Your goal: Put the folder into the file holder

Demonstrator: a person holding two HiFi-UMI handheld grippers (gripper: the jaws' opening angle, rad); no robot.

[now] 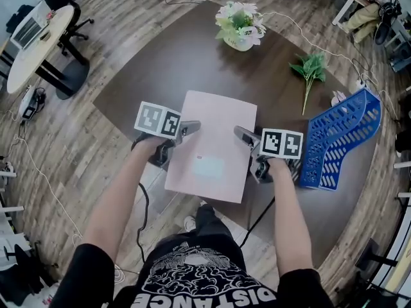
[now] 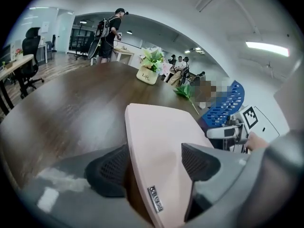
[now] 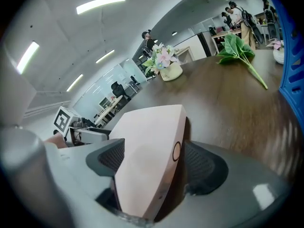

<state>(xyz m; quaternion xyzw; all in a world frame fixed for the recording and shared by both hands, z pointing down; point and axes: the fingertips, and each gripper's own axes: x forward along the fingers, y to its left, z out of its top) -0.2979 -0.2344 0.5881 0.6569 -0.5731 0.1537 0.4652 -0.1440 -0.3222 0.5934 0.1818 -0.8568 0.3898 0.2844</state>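
A flat pale pink folder (image 1: 212, 146) lies on the dark round table (image 1: 167, 63), its near end over the table's front edge. My left gripper (image 1: 192, 127) stands open at the folder's left side. In the left gripper view the folder's edge (image 2: 152, 141) runs between the wide-apart pads (image 2: 110, 171), which do not press on it. My right gripper (image 1: 241, 133) is open at the folder's right side, and the folder (image 3: 147, 151) lies loosely between its jaws. The blue perforated file holder (image 1: 340, 143) lies just right of the right gripper.
A pot of flowers (image 1: 239, 25) stands at the table's far side and a green leafy sprig (image 1: 310, 69) lies at the back right, above the file holder. A white desk with an office chair (image 1: 45, 37) stands at the far left. Cables trail over the wooden floor.
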